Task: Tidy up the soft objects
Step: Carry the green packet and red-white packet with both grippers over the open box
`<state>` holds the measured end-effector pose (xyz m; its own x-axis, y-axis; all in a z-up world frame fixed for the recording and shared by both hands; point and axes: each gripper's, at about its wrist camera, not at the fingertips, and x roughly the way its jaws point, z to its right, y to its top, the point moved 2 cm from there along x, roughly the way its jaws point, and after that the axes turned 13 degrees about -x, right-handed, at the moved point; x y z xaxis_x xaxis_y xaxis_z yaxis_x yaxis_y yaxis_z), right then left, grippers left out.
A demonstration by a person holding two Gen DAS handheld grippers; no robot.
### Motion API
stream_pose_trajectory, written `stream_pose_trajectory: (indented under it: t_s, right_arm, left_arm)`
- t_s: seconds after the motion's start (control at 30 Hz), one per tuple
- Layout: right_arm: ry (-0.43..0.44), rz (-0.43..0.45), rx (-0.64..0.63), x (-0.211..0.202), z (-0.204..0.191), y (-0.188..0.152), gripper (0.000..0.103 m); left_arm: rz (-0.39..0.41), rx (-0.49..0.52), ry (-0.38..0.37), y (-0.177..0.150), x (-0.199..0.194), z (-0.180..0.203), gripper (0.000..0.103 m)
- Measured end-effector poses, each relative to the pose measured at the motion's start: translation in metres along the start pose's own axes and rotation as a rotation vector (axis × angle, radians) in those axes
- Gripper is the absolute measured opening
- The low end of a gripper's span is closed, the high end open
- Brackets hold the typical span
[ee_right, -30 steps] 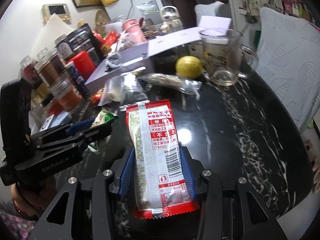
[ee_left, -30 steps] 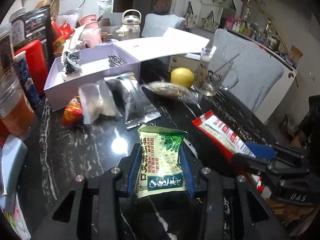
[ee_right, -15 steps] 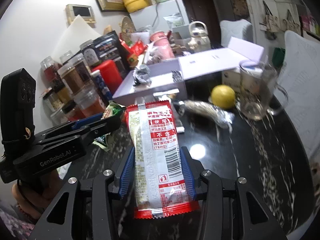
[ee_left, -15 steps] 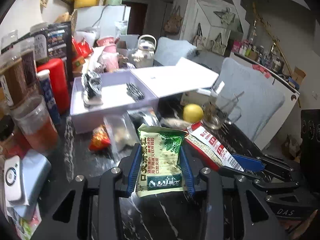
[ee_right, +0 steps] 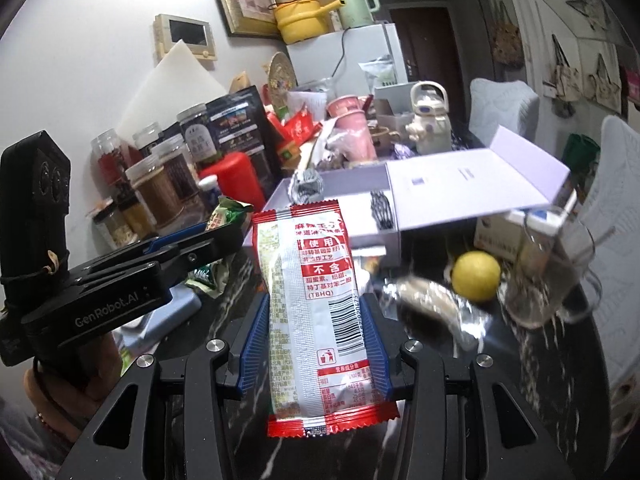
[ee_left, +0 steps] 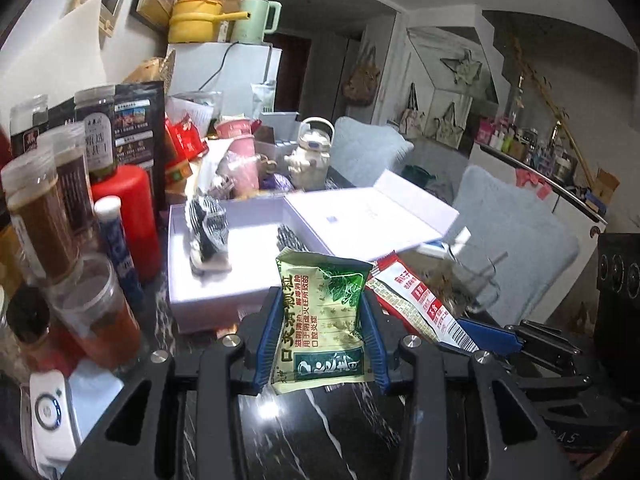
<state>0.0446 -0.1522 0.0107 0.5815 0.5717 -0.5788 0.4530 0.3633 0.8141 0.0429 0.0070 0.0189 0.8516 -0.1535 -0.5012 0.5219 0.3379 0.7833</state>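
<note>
My left gripper (ee_left: pixel 322 314) is shut on a green sachet (ee_left: pixel 324 320), held up above the black marble table. My right gripper (ee_right: pixel 314 316) is shut on a red and white snack packet (ee_right: pixel 316 304), also lifted. Each gripper shows in the other's view: the right gripper (ee_left: pixel 486 340) with its red packet (ee_left: pixel 416 300) at the lower right, the left gripper (ee_right: pixel 224 236) with its green sachet (ee_right: pixel 228 216) at the left. Just beyond both stands an open lilac box (ee_left: pixel 200 300) holding two black-and-white wrapped items (ee_left: pixel 208 236).
Jars and a red canister (ee_left: pixel 128 216) crowd the left edge. A lemon (ee_right: pixel 476 276), a glass mug (ee_right: pixel 548 276) and a clear wrapped packet (ee_right: pixel 432 300) lie to the right on the table (ee_right: pixel 520 380). The box lid (ee_right: pixel 468 184) hangs open to the right. A white device (ee_left: pixel 52 420) lies at the near left.
Both grippers have risen with their packets and moved toward the lilac box. The loose packets on the table have dropped out of the left wrist view.
</note>
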Motion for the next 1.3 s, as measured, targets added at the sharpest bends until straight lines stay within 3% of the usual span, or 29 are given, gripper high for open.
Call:
stream_pose_trajectory:
  t_s: [0.87,1.3]
  right_arm:
    - [-0.005,0.059,-0.108,0.081,0.016,0.111,0.045]
    - [-0.046,0.018,-0.067,0.142,0.06,0.133,0.045]
  left_arm:
    - [0.153,-0.036,0.042,0.105,0.062,-0.026,0.039]
    - [0.155,-0.121,0.15,0.13,0.112,-0.075,0.039]
